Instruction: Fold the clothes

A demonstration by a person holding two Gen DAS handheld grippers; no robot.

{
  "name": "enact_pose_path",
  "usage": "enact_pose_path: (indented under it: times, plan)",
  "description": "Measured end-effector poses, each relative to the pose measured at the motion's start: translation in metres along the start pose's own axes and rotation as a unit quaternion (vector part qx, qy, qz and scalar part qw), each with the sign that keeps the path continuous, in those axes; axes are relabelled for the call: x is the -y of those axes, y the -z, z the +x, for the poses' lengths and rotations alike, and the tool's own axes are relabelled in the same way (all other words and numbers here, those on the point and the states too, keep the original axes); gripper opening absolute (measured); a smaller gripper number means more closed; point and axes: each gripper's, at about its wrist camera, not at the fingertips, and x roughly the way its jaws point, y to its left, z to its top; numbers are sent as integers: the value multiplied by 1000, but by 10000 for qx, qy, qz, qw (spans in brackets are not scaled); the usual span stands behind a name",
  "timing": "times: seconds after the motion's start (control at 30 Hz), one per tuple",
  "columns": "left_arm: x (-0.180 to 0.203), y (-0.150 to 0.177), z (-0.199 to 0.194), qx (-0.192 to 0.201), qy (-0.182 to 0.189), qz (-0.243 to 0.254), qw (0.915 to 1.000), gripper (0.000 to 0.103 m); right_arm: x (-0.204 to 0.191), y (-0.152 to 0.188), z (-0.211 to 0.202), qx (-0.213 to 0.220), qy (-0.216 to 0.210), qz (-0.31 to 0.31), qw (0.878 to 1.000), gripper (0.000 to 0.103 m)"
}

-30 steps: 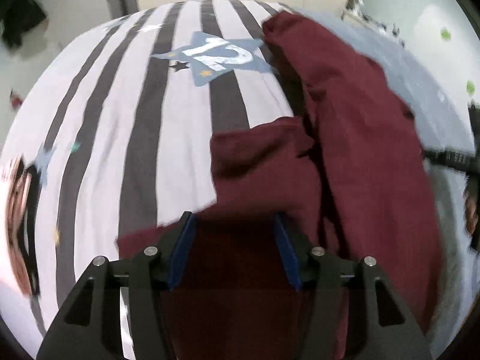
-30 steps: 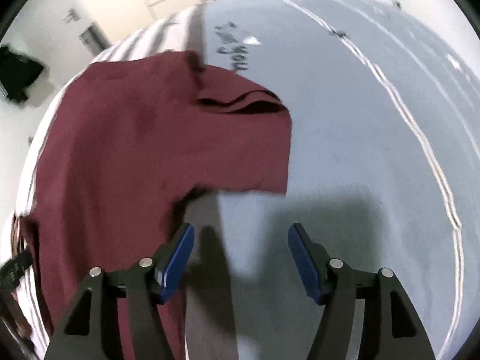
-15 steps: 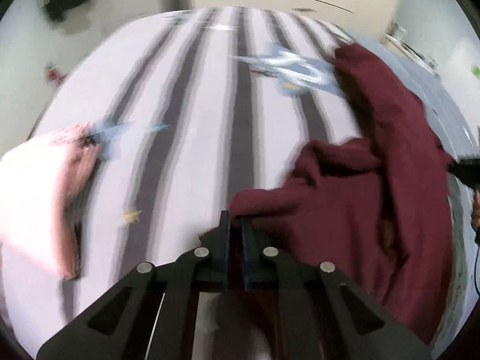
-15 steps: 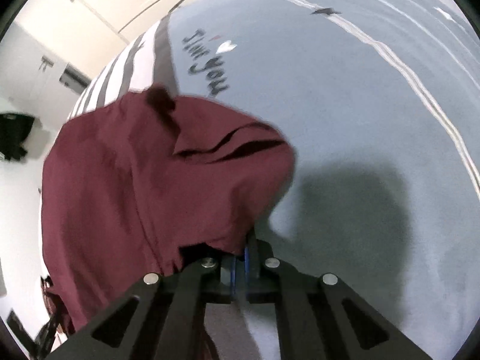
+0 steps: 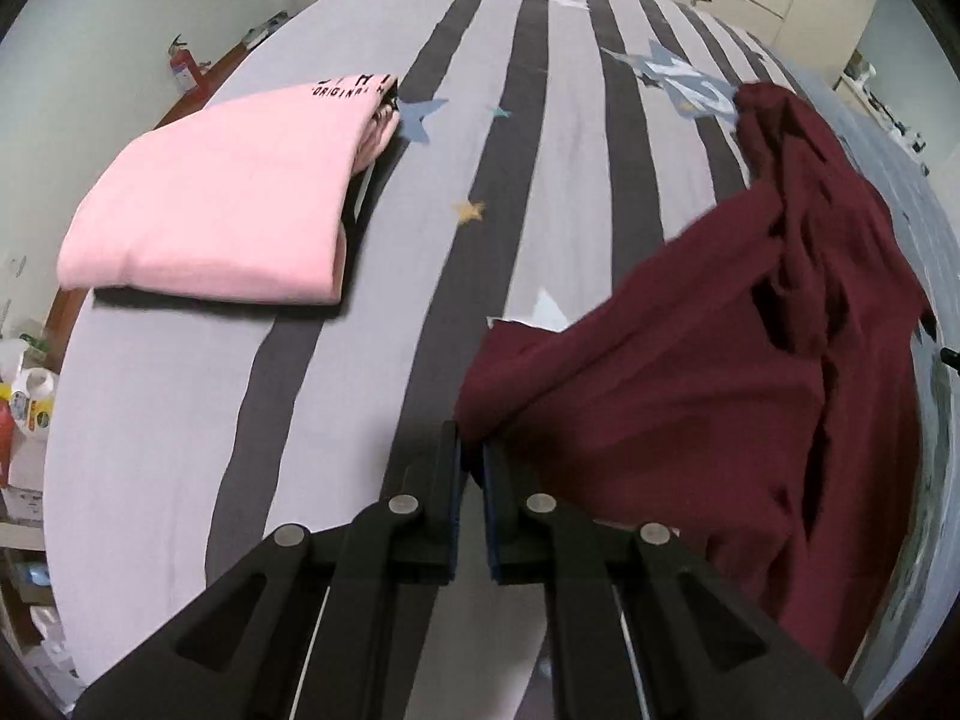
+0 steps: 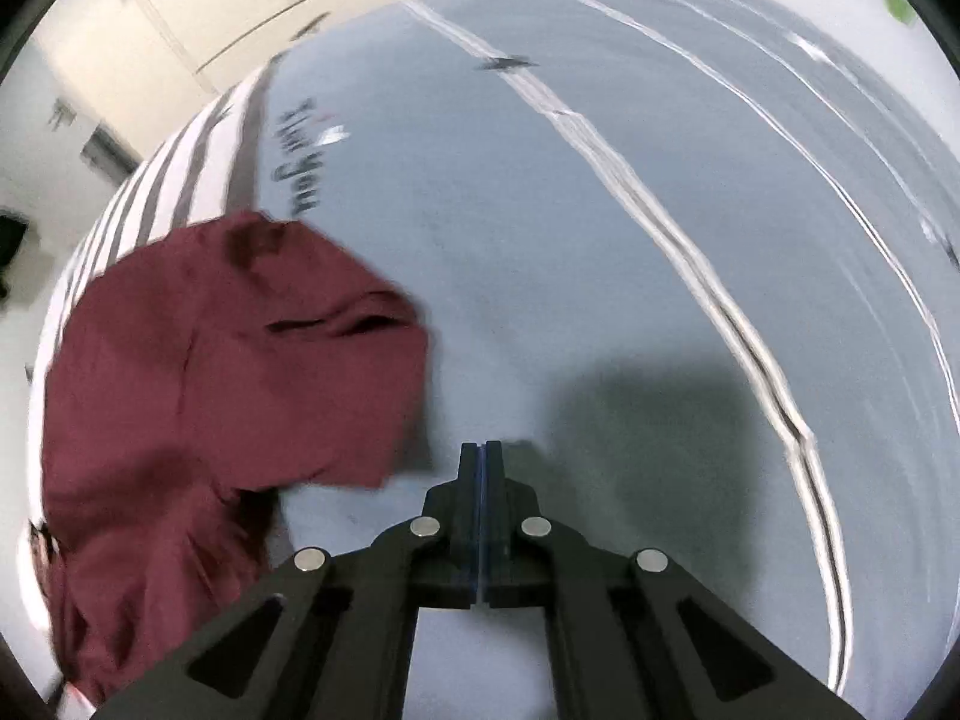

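Note:
A maroon shirt lies crumpled on the right of the striped bed. My left gripper is shut on a corner of its edge and holds it raised above the bed. In the right wrist view the maroon shirt hangs at the left over the grey-blue bedding. My right gripper is shut, its jaws pressed together. The shirt's edge lies to the left of the fingertips, and no cloth shows between them.
A folded pink garment lies on the bed's left side. The striped bedsheet spreads across the middle. Bottles stand off the bed's left edge. Grey-blue bedding with a white seam lies at the right.
Both grippers went from open to shut. My left gripper took the shirt's corner and pulled it left, bringing the pink garment into view. My right gripper moved right, away from the shirt.

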Motion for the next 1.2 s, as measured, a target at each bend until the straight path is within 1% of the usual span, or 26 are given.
enact_pose_path:
  times: [0.03, 0.1, 0.17, 0.23, 0.27, 0.3, 0.33, 0.4, 0.47, 0.57, 0.67, 0.73, 0.77, 0.8, 0.83, 0.87, 0.9, 0.93, 0.97, 1.0, 1.07, 1.13, 1.2]
  plan:
    - [0, 1, -4, 41, -19, 10, 10000, 6, 9, 4, 0, -67, 70, 15, 10000, 0]
    - [4, 0, -14, 242, -43, -1, 9997, 11, 16, 8, 1, -103, 83, -244, 9996, 1]
    - [7, -7, -24, 516, 21, -55, 9987, 15, 11, 6, -3, 55, 53, -472, 9989, 6]
    - [13, -19, -31, 777, 143, -108, 9968, 25, -5, -3, -8, 172, -159, -565, 9981, 25]
    - [19, -28, -30, 846, 245, -106, 9961, 37, -16, -8, -8, 238, -296, -629, 9973, 53]
    - [26, -37, -28, 893, 353, -82, 9953, 48, -26, -14, -7, 309, -437, -705, 9961, 68]
    - [34, -45, -25, 915, 468, -34, 9947, 51, -39, -19, -6, 414, -522, -843, 9942, 68]
    - [53, -62, -16, 945, 679, 107, 9932, 55, -66, -28, -2, 506, -448, -1186, 9906, 68]
    - [80, -80, 5, 873, 833, 384, 9919, 58, -83, -41, 13, 467, -294, -1427, 9882, 68]
    - [114, -97, 46, 464, 1100, 722, 9902, 58, -106, -55, 32, 381, 172, -1821, 9824, 68]
    - [145, -105, 74, 266, 1037, 1011, 9891, 58, -110, -61, 50, 140, 561, -1957, 9789, 68]
    - [157, -104, 87, 172, 1006, 1184, 9877, 58, -106, -63, 59, -14, 514, -1898, 9805, 68]
    - [162, -103, 92, 117, 988, 1267, 9869, 58, -105, -63, 58, -1, 446, -1876, 9812, 64]
    - [165, -101, 95, 51, 967, 1348, 9861, 56, -103, -63, 56, 4, 279, -1851, 9823, 41]
    - [167, -98, 98, -15, 946, 1429, 9852, 52, -101, -63, 53, -5, 175, -1830, 9830, 26]
    - [168, -96, 99, -41, 935, 1491, 9844, 39, -99, -63, 51, -17, 110, -1813, 9834, 3]
    - [168, -95, 98, -22, 935, 1531, 9838, 30, -95, -61, 45, 4, 65, -1823, 9832, 4]
    - [166, -94, 96, 17, 920, 1536, 9838, 17, -90, -60, 38, 38, 27, -1844, 9828, 4]
    - [162, -93, 91, 61, 942, 1480, 9845, 10, -84, -58, 31, 73, -11, -1865, 9824, 4]
    - [157, -91, 85, 86, 1025, 1401, 9848, 8, -79, -56, 24, 107, -49, -1885, 9820, 3]
    - [148, -83, 72, 119, 1166, 1267, 9850, 7, -53, -53, 3, 170, -181, -1721, 9848, 3]
    - [142, -65, 54, 100, 1233, 1213, 9849, 6, -27, -48, -17, 225, -204, -1564, 9872, 3]
    - [137, -45, 36, 56, 1286, 1194, 9845, 6, 12, -35, -46, 186, -195, -1383, 9900, 3]
